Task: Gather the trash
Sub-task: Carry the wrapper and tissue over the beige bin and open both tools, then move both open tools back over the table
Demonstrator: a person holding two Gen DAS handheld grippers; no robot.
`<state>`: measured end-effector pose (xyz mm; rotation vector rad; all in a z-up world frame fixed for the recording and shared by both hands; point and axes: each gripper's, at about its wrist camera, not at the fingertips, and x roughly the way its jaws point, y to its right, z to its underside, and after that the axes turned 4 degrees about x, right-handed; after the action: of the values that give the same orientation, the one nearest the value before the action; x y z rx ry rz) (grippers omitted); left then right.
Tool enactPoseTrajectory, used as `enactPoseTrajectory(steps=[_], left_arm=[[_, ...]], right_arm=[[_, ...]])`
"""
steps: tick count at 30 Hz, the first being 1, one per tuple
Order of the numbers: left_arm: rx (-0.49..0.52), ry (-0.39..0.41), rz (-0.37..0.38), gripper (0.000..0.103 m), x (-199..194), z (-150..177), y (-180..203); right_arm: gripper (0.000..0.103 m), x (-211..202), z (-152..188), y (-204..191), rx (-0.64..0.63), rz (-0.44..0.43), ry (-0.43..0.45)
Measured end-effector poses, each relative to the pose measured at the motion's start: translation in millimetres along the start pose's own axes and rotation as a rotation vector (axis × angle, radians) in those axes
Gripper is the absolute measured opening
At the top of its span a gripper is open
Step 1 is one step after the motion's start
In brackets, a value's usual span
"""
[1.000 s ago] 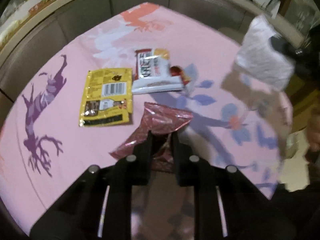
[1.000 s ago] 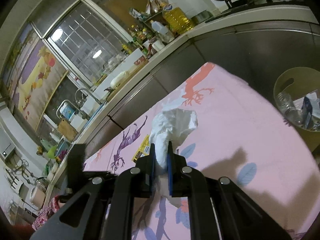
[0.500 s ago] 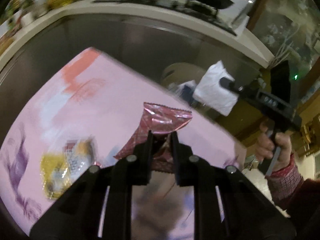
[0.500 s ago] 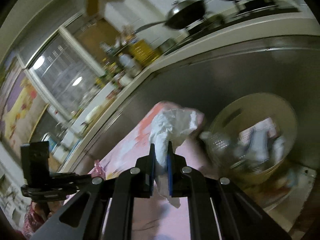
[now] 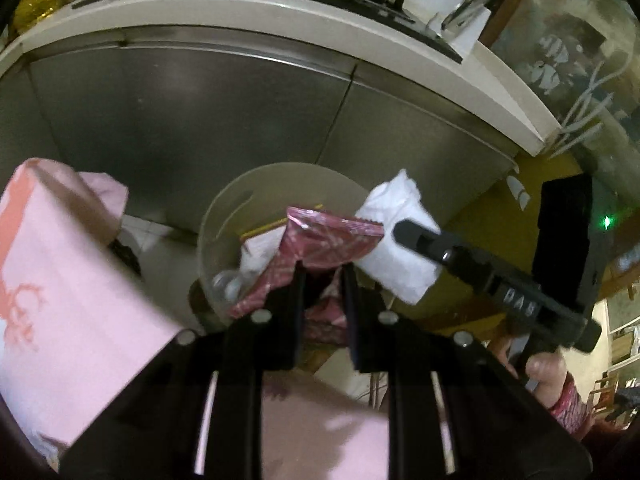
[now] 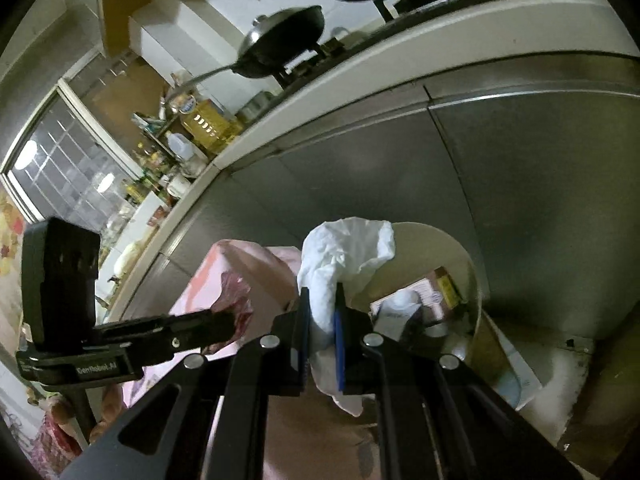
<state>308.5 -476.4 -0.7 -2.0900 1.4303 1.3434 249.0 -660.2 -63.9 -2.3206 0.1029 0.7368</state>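
The round waste bin (image 5: 224,216) stands on the floor beside the pink-clothed desk (image 5: 72,280), already holding bottles and paper. Left tongs (image 5: 322,280) are clamped on a crinkled red foil wrapper (image 5: 328,236), right tongs (image 6: 322,308) on a crumpled white tissue (image 6: 344,248), both near the rim. Released early, either light piece could flutter outside.

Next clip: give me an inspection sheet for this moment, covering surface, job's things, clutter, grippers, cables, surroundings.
Surface: pink tablecloth, edge only in view.
Job's things: red wrapper and white tissue held above the bin; the bin already holds trash.
Clutter: nothing seen.
Grippers: left hand-held gripper shut on the wrapper; right hand-held gripper shut on the tissue.
Cables: nothing seen.
Surroundings: steel cabinet, wok on the stove.
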Motion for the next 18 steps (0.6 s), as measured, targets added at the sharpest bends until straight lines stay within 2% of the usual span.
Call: enactPoseTrajectory(steps=[1,3,4,5,7,9,11,12,15,18], left_arm=[[-0.012,0.004,0.001,0.018,7,-4,0],[-0.037,-0.002,0.006,0.033,18,-10,-1],[-0.051,-0.013,0.001,0.056,24,-12,-3],[-0.067,-0.021,-0.009,0.071,30,-13,-4],[-0.09,-0.023,-0.028,0.073,39,-14,-6],[-0.112,-0.047,-0.029,0.073,46,-11,-9],[-0.121,-0.05,-0.036,0.073,46,-7,-12],[-0.119,-0.049,-0.042,0.073,45,-4,-12],[-0.115,-0.035,-0.063,0.073,35,4,-13],[-0.118,-0.003,-0.069,0.073,17,15,-14]], right_arm=[[0.008,6,-2,4,0.002,0.006,-0.016],[0.008,15,-2,10,0.009,0.012,-0.038],[0.009,23,-2,12,0.009,0.016,-0.06],[0.011,30,-1,15,0.011,0.022,-0.084],[0.016,43,2,20,0.022,0.046,-0.124],[0.025,49,6,27,0.04,0.061,-0.134],[0.045,49,10,30,0.049,0.071,-0.124],[0.049,47,11,31,0.05,0.081,-0.113],[0.052,38,11,36,0.055,0.138,-0.059],[0.053,29,11,39,0.068,0.152,-0.036]])
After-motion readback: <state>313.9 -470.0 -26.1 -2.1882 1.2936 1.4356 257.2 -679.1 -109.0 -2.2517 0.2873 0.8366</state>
